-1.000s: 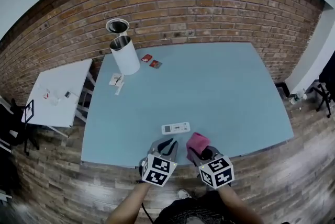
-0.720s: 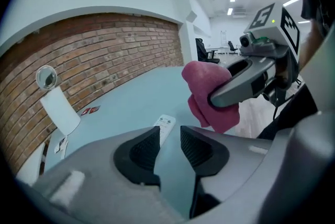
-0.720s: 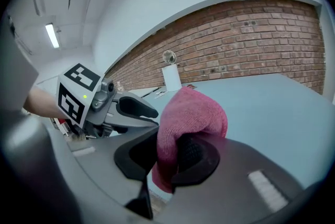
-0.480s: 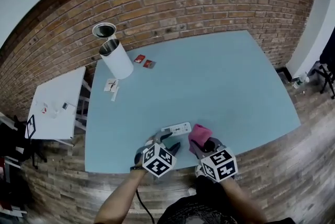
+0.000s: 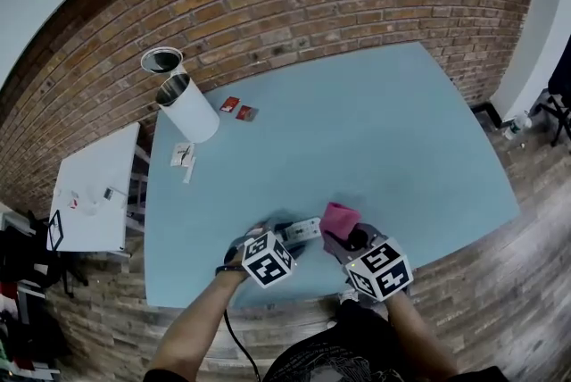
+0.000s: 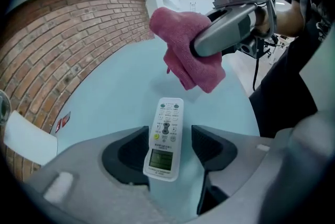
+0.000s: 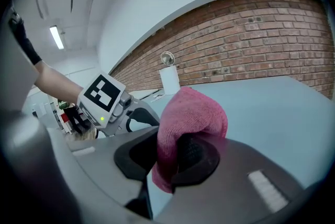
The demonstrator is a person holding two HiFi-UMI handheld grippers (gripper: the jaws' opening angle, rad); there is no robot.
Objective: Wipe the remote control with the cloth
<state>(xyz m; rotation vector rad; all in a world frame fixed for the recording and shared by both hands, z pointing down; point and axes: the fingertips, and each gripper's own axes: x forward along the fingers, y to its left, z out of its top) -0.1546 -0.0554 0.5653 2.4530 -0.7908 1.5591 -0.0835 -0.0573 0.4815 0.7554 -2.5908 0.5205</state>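
Observation:
A white remote control lies flat on the blue table, near its front edge. My left gripper points down over the remote's display end, one jaw on each side. Its jaws have just been opening and stand open, with a clear gap on the right side. My right gripper is shut on a folded pink cloth. The cloth hangs just beyond the remote's far end, above the table.
A white cylinder stands at the table's far left corner, with a round ring behind it. Two red packets and small white items lie nearby. A white side table stands to the left. A brick wall is behind.
My left gripper has come down and forward onto the remote, and its jaws have opened around it. My right gripper has carried the cloth a little closer to the remote.

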